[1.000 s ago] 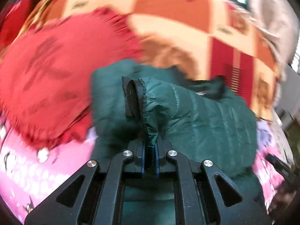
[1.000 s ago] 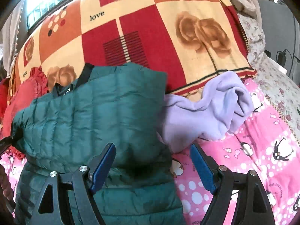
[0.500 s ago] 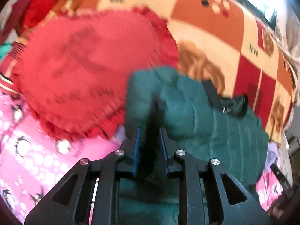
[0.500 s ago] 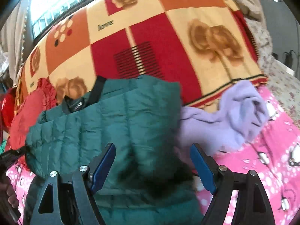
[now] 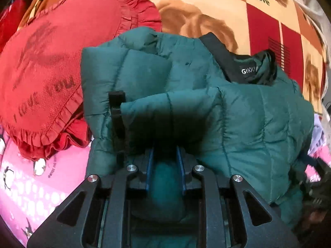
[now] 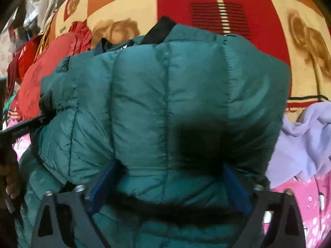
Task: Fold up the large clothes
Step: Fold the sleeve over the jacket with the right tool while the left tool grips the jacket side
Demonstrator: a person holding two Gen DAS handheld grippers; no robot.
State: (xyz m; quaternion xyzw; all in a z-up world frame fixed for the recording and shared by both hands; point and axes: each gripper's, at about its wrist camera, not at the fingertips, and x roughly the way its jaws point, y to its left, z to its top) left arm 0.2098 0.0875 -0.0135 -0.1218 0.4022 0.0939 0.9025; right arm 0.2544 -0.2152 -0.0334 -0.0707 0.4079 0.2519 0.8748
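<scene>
green puffer jacket (image 5: 238,111) lies bunched on the pink penguin sheet (image 5: 31,186), its black collar (image 5: 244,62) up against the red and cream rose blanket (image 5: 206,0); left gripper (image 5: 164,165) jaws nearly together, pinching a fold of the jacket between the blue pads (image 5: 149,169); jacket sleeve with black cuff (image 5: 116,107) draped across just above the jaws; red frilled heart cushion (image 5: 47,68) just left of the jacket, touching it; right gripper (image 6: 167,184) jaws opening, spread wide, a thick quilted fold of the jacket bulging between the blue pads (image 6: 101,184), can't tell if the pads press on it; lilac garment (image 6: 306,142) crumpled just right of the jacket on the sheet; black edge of the other gripper visible at the jacket's left side in the right wrist view
</scene>
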